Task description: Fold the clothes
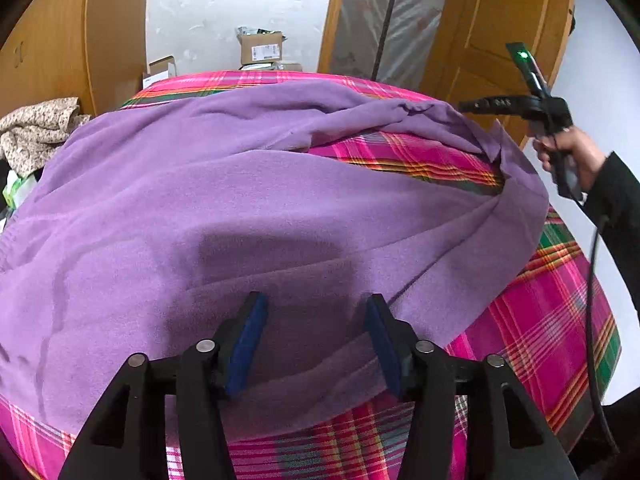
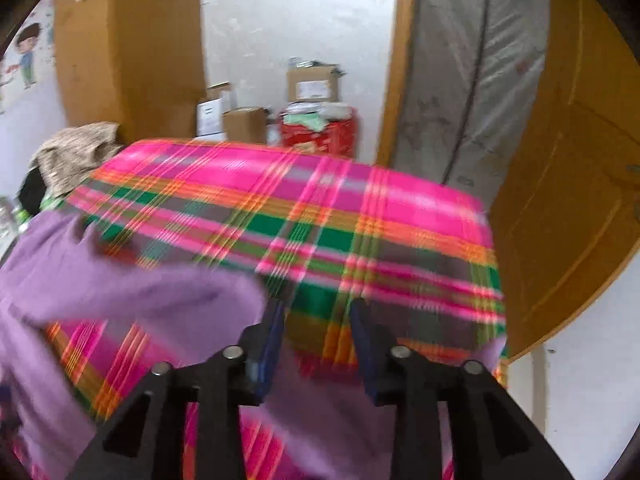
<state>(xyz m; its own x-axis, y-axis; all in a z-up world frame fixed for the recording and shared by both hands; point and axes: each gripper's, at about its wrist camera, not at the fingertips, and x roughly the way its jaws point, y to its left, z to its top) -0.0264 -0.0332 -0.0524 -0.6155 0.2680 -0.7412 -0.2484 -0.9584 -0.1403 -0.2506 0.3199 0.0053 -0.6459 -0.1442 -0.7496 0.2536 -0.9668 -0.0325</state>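
Observation:
A large purple garment (image 1: 240, 200) lies spread over a surface covered with pink plaid cloth (image 1: 540, 320). Its far right part is folded back, with rumpled edges and a strip of plaid showing. My left gripper (image 1: 316, 312) hovers open over the garment's near edge, with nothing pinched between its blue pads. In the blurred right wrist view, my right gripper (image 2: 318, 316) is open above the plaid cloth (image 2: 320, 208). The purple garment (image 2: 120, 292) lies to its left and below, close to the left finger (image 2: 272, 336). A person's hand (image 1: 568, 152) holds that gripper at the far right corner.
A heap of floral clothes (image 1: 36, 128) lies at the far left edge. Cardboard boxes (image 1: 260, 48) and a red box (image 2: 320, 132) stand on the floor behind. A plastic-wrapped mattress (image 1: 384, 20) and a wooden door (image 1: 500, 40) stand at the back right. A black cable (image 1: 592, 300) hangs at the right.

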